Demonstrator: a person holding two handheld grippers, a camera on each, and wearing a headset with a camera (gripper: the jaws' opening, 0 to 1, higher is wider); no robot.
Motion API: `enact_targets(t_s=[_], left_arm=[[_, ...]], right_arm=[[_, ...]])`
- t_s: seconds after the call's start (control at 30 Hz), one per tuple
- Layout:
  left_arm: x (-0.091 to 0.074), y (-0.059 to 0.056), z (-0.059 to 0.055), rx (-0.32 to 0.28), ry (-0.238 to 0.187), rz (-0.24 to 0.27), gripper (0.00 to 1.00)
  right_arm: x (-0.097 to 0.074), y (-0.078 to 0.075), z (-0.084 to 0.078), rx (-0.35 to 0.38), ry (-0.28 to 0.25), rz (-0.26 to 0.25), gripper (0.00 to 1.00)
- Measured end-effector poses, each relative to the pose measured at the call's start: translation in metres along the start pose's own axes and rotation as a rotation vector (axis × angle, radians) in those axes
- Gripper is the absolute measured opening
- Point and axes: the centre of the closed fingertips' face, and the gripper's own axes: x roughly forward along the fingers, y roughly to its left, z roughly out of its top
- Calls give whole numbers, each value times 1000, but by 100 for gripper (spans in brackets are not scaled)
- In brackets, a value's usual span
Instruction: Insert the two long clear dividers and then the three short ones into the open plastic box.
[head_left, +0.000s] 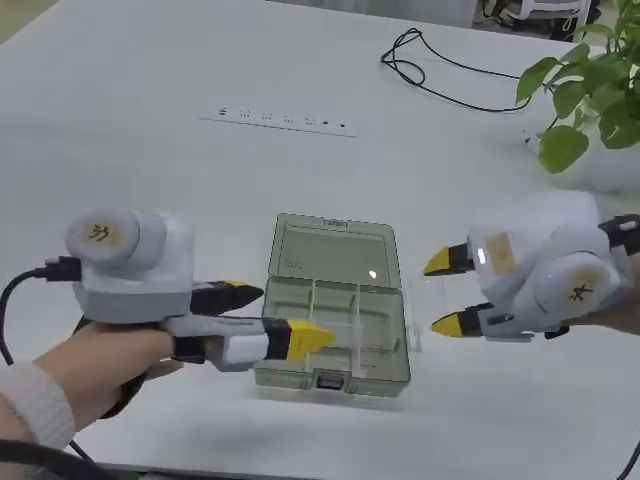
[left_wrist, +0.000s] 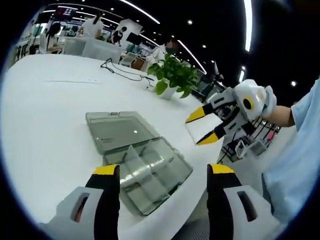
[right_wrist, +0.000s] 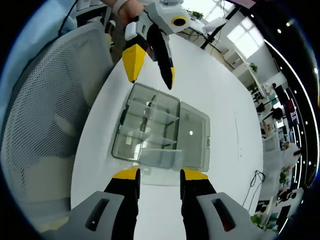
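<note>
Your right tool (right_wrist: 159, 174) is open a little and holds nothing. It points at a clear divider (right_wrist: 161, 157) that sits on the surface (head_left: 150, 160) right beside the open box (head_left: 330, 376), and your left tool (left_wrist: 162, 170) is open wide and empty at the box's other side. I think the divider is light, thin, stiff and slippery, so pinch it gently on a long edge near the middle.
</note>
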Motion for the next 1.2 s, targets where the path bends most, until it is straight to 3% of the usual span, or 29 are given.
enact_targets(t_s=[0.1,0.13,0.37,0.57,0.9,0.97,1.2], left_arm=[[10,-6,6,-119,-19,-31,62],[12,-8,7,-135,-25,-41,58],[26,-11,8,-291,-12,-60,42],[31,-13,9,-345,-28,-75,27],[35,-18,7,-370,-31,-90,9],[34,-20,7,-368,-30,-98,2],[35,-24,7,-360,-22,-113,0]], right_arm=[[6,-6,13,8,-18,-22,32],[9,-10,18,-17,-22,-43,32],[17,-11,34,-72,-19,-53,32],[22,-11,40,-142,-4,-78,32],[22,-13,54,-140,-32,-94,32],[23,-12,54,-140,-31,-89,32],[25,-9,55,-145,-28,-80,32]])
